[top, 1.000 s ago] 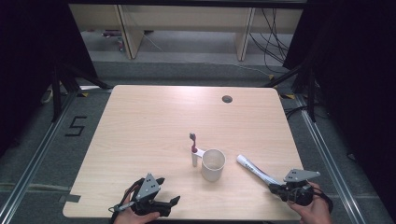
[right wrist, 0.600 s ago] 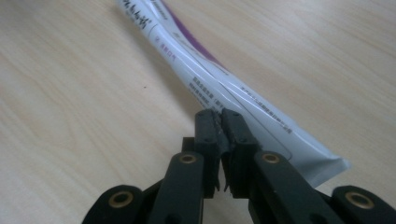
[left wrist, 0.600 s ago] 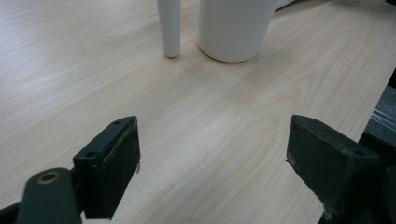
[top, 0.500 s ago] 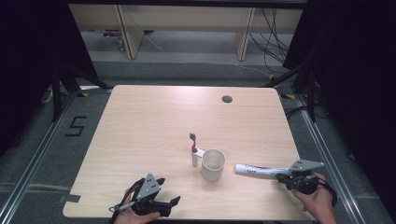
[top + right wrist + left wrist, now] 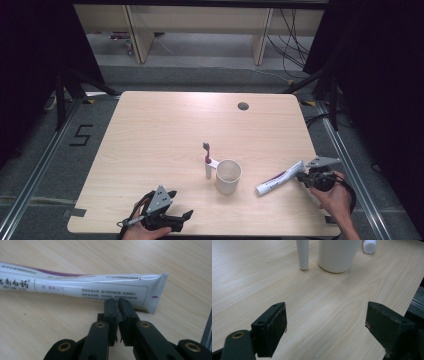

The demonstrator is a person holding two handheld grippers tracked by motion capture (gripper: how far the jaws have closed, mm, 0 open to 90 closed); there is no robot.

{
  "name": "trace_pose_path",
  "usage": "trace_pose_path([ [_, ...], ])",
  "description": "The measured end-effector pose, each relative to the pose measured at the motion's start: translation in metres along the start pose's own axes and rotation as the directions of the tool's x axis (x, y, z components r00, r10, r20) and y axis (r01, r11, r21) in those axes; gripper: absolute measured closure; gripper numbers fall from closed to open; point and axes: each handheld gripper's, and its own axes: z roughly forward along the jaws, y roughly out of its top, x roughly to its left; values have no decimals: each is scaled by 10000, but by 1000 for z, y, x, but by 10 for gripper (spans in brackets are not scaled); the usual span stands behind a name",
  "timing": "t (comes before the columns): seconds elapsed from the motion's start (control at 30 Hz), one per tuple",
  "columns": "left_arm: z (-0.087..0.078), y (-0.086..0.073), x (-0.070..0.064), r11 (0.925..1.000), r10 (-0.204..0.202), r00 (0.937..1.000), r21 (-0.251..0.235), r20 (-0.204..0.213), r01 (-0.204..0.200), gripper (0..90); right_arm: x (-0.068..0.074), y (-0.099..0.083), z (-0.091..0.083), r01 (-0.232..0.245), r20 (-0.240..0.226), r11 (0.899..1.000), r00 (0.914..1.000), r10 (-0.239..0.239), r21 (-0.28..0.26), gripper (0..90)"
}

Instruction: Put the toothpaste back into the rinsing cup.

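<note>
the left gripper (image 5: 187, 216) sits at the near edge of the table (image 5: 150, 130), left of centre, held in a hand (image 5: 145, 231). in the left gripper view its jaws stand wide apart over bare wood, with nothing between them.

ahead of it, near the middle of the table, lies a toothbrush (image 5: 207, 159), its dark head pointing to the far side and its white handle toward the near side. just right of the handle stands a white cup (image 5: 228, 176), upright with its mouth open; from the high view i cannot tell whether the two touch, and in the left gripper view they stand close with a slim gap at the base.

right of the cup lies the tube (image 5: 280, 178) of toothpaste, flat on the table, its cap end near the cup but apart from it and its crimped end pointing to the right edge. the right gripper (image 5: 303, 176) is at that crimped end, held in a hand (image 5: 334, 197). in the right gripper view its jaws are pressed together on the lower edge of the tube (image 5: 100, 287) near the crimp, seemingly pinching it, though the pinch itself is hidden behind the pads.
</note>
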Motion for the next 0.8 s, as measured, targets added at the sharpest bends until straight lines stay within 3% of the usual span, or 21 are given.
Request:
trace_pose_path([
  [0.33, -2, 1, -1, 9999, 60, 10000, 86, -51, -59, 167, -2, 25, 16, -105, 53, 9999, 9999, 105, 40, 850],
  [0.47, -1, 1, 0, 9999, 123, 9999, 103, -35, -122, 168, -2, 32, 22, 102, 107, 9999, 9999, -102, -46, 845],
  [0.53, -1, 1, 0, 9999, 107, 9999, 91, -39, -106, 167, 0, 38, 24, -84, 59, 9999, 9999, 83, 56, 844],
  [0.63, -1, 1, 0, 9999, 126, 9999, 82, 2, -126, 167, 3, 45, 29, 163, 195, 9999, 9997, -163, 9, 844],
  [0.8, -1, 1, -1, 10000, 29, 10000, 18, 7, -29, 167, 5, 53, 34, 171, 169, 9998, 9997, -172, 56, 844],
])
